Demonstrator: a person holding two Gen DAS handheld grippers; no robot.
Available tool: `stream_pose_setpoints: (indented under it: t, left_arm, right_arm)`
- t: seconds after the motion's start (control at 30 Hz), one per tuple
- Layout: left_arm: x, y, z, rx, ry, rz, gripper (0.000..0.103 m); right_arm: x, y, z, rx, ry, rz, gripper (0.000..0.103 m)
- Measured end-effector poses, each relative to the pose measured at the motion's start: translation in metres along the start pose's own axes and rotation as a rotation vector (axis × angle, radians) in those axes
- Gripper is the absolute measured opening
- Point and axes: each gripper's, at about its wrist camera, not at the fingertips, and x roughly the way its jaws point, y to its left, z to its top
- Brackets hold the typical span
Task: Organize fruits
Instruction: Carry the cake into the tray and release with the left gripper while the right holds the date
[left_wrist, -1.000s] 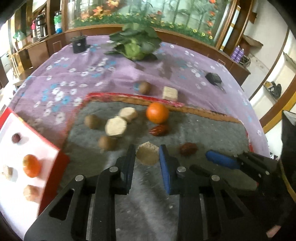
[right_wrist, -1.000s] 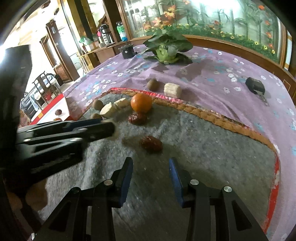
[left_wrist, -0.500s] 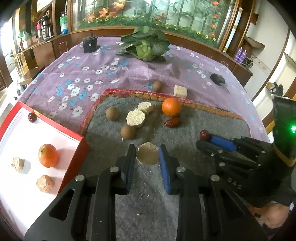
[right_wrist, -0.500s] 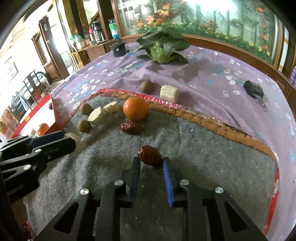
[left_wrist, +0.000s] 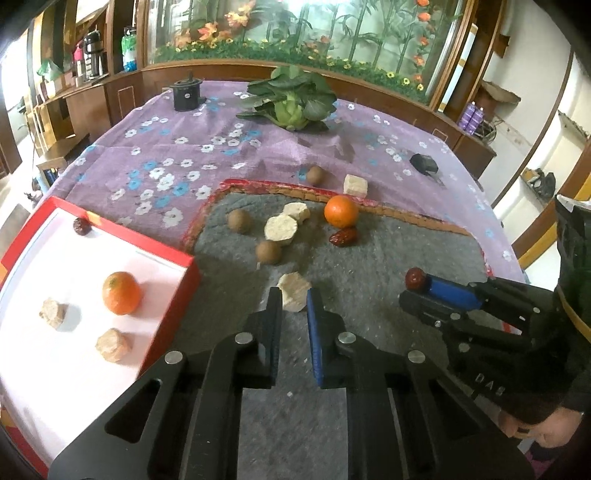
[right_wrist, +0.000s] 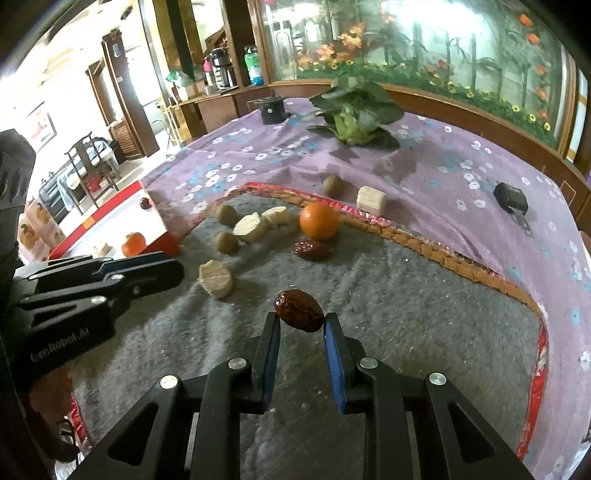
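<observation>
A pale hexagonal piece (left_wrist: 293, 292) is gripped by the closed left gripper (left_wrist: 294, 300) and a dried red date (right_wrist: 299, 309) by the closed right gripper (right_wrist: 300, 325), both above the grey mat (left_wrist: 369, 258), while the red-rimmed tray (left_wrist: 186, 273) is found beyond the mat's left edge, nearer to the left gripper.

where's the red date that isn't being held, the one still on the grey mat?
In the right wrist view the loose red date lies on the grey mat, just in front of the orange at centre, beyond the date in the right gripper.
</observation>
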Motion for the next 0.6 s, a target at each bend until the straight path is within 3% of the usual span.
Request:
stream_pose_setpoints:
  t: [0.23, 0.3, 0.37, 0.47, 0.6]
  left_arm:
    - [-0.004, 0.017, -0.006, -0.059, 0.024, -0.035, 0.013]
    - [0.003, 0.014, -0.006, -0.067, 0.027, -0.037, 0.023]
    - [0.009, 0.004, -0.005, -0.032, 0.020, -0.001, 0.041]
    - [0.020, -0.013, -0.004, 0.043, 0.020, 0.026, 0.053]
    - [0.044, -0.018, 0.000, 0.047, 0.062, 0.064, 0.053]
  right_arm:
    - [-0.001, 0.004, -0.006, -0.009, 0.011, 0.014, 0.024]
    - [-0.001, 0.004, -0.008, -0.012, 0.014, 0.018, 0.024]
    - [-0.001, 0.003, -0.010, -0.014, 0.017, 0.020, 0.024]
    - [-0.002, -0.001, -0.011, -0.012, 0.021, 0.020, 0.024]
    - [-0.002, -0.009, -0.012, 0.002, 0.025, 0.019, 0.024]
